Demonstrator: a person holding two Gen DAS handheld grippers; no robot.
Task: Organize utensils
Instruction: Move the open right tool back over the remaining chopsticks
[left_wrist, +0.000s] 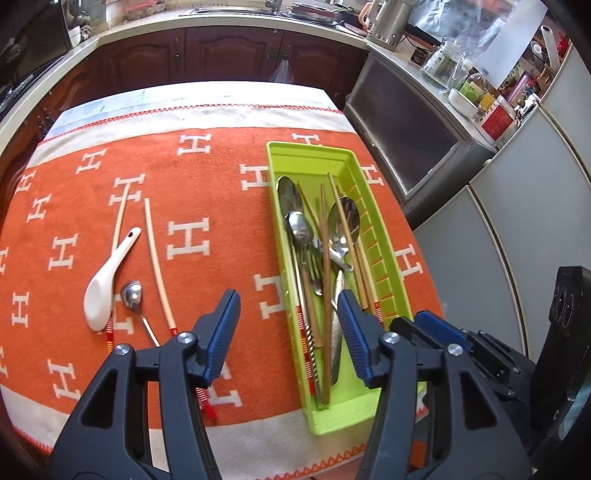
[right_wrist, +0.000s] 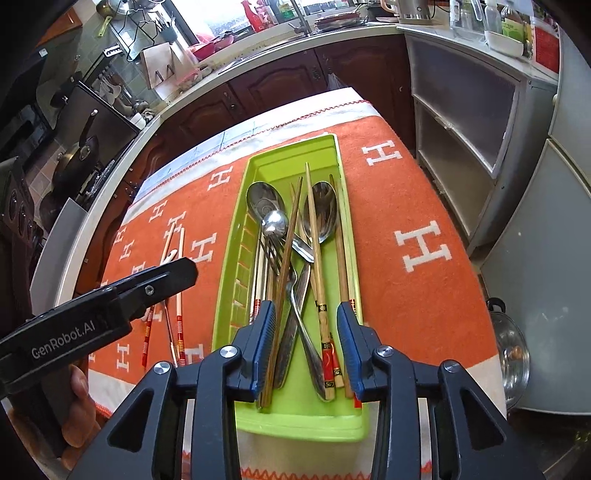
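A lime-green plastic tray (left_wrist: 314, 155) at 3 o'clock on the orange cloth (left_wrist: 207, 177) holds mixed chopsticks, metal spoons and a fork. At 9 o'clock lie 2 pale chopsticks (left_wrist: 157, 258), 1 white ceramic spoon (left_wrist: 105, 284) and 1 small steel spoon (left_wrist: 132, 293). The left gripper (left_wrist: 288, 314) and right gripper (right_wrist: 306, 325) both gape, gripping nothing.

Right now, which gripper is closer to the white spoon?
Left. The left gripper hovers just right of the white spoon on the cloth; the right gripper hangs over the green tray, farther away.

Bright, even daylight from the far window (right_wrist: 225, 18), soft shadows only, mild glare on steel spoons (right_wrist: 319, 212), sharp centre, strong fisheye bending and dark vignetted corners.
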